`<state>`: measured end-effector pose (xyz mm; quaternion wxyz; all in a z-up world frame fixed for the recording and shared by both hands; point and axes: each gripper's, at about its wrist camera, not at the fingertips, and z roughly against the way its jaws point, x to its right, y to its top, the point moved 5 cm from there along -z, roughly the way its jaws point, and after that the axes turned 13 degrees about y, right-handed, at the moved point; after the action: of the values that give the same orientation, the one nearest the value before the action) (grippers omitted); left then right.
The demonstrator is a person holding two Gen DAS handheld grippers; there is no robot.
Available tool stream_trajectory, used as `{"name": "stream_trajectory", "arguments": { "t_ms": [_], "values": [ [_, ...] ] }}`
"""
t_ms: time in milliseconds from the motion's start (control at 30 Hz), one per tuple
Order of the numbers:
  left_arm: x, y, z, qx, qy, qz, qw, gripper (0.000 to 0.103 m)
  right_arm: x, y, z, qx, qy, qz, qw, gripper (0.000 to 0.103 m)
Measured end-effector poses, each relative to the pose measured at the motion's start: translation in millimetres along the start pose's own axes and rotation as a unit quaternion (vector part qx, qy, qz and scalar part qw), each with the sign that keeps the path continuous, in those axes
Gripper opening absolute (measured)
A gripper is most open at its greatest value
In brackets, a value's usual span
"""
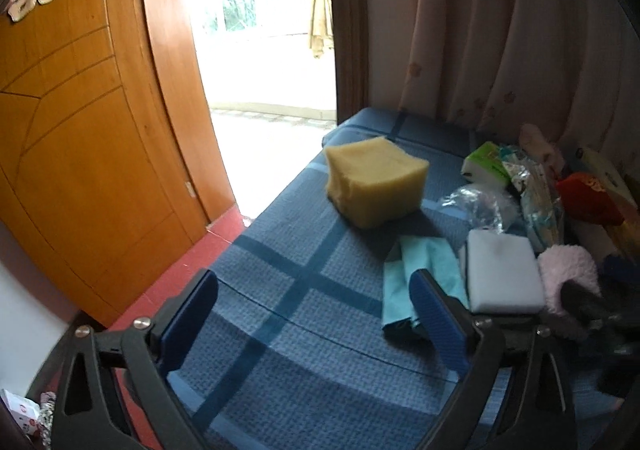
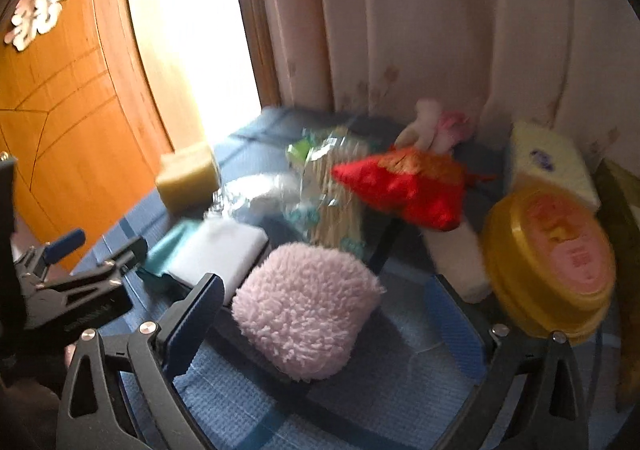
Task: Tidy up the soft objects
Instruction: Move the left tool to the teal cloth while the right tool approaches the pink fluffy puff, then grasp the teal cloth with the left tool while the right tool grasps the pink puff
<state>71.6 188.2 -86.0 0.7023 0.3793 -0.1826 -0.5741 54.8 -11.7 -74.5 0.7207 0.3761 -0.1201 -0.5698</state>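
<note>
Right wrist view shows little sorted yet — the soft things crowd beside the pink fluffy pad (image 2: pixel 304 310), only the yellow sponge (image 2: pixel 188 176) apart on the blue checked cloth (image 2: pixel 380 382). Right claw (image 2: pixel 328 334) and left claw (image 1: pixel 316 326) gape, empty.

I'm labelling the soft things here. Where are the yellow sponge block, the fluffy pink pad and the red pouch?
yellow sponge block (image 1: pixel 374 180): left wrist view, middle of its front face.
fluffy pink pad (image 2: pixel 304 308): right wrist view, centre of its fuzzy top.
red pouch (image 2: pixel 404 186): right wrist view, middle of the fabric.
</note>
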Motion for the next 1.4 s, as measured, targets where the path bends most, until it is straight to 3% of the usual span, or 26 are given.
{"name": "stream_trajectory", "arguments": {
  "t_ms": [100, 233, 267, 300, 367, 500, 633, 700, 767, 867, 933, 1067, 1267, 1400],
  "values": [
    [7.7, -1.0, 0.3, -0.007, -0.019, -0.007, 0.9998, 0.096, 4.6, -3.3, -13.2, -0.030, 0.013, -0.016, 0.999, 0.078],
    [20.6, -0.8, 0.1, -0.022, -0.043, -0.011, 0.9988, 0.096, 5.8, -5.4, -13.4, -0.035, 0.037, -0.027, 0.998, 0.068],
    [24.6, -0.2, -1.2, -0.028, -0.053, -0.010, 0.9982, 0.096, 4.5, -5.7, -12.1, -0.034, 0.044, -0.022, 0.998, 0.060],
    [26.7, -0.5, -1.5, -0.030, -0.057, -0.009, 0.9979, 0.094, 3.4, -5.7, -9.5, -0.028, 0.055, -0.020, 0.998, 0.049],
    [31.5, -2.1, -8.2, -0.048, -0.064, -0.007, 0.9968, 0.081, 2.8, -4.2, -4.0, -0.015, 0.061, -0.011, 0.998, 0.042],
    [31.1, -3.3, -13.0, -0.061, -0.074, 0.005, 0.9954, 0.071, 7.5, -3.7, 15.9, 0.027, 0.056, -0.012, 0.998, 0.042],
    [38.2, -4.4, -10.4, -0.057, -0.051, -0.017, 0.9969, 0.067, 10.4, -1.8, 13.7, 0.024, 0.053, -0.017, 0.998, 0.042],
    [45.3, -3.6, -7.3, -0.049, -0.061, -0.029, 0.9965, 0.050, 11.7, -1.1, 11.7, 0.021, 0.050, -0.019, 0.998, 0.042],
    [53.3, -4.9, -1.8, -0.036, -0.079, -0.043, 0.9953, 0.021, 13.4, -2.5, 12.3, 0.021, 0.052, -0.023, 0.998, 0.042],
    [60.9, -7.3, 6.9, -0.014, -0.079, -0.062, 0.9949, 0.010, 15.4, -2.8, 13.1, 0.029, 0.053, -0.029, 0.998, 0.042],
    [56.2, -7.8, 10.7, -0.009, -0.086, -0.049, 0.9951, 0.007, 14.4, -2.5, 16.5, 0.042, 0.057, -0.025, 0.997, 0.042],
    [35.4, -11.1, 28.9, 0.021, -0.139, 0.011, 0.9899, 0.006, 9.3, -0.8, 31.6, 0.080, 0.053, -0.011, 0.995, 0.042],
    [26.3, -6.9, 57.2, 0.071, -0.157, 0.030, 0.9845, 0.006, 2.7, 1.5, 52.5, 0.130, 0.040, 0.006, 0.991, 0.042],
    [37.2, -1.1, 77.3, 0.097, -0.151, 0.014, 0.9837, 0.006, 2.9, -0.1, 69.0, 0.169, 0.043, 0.004, 0.985, 0.042]
  ]
}}
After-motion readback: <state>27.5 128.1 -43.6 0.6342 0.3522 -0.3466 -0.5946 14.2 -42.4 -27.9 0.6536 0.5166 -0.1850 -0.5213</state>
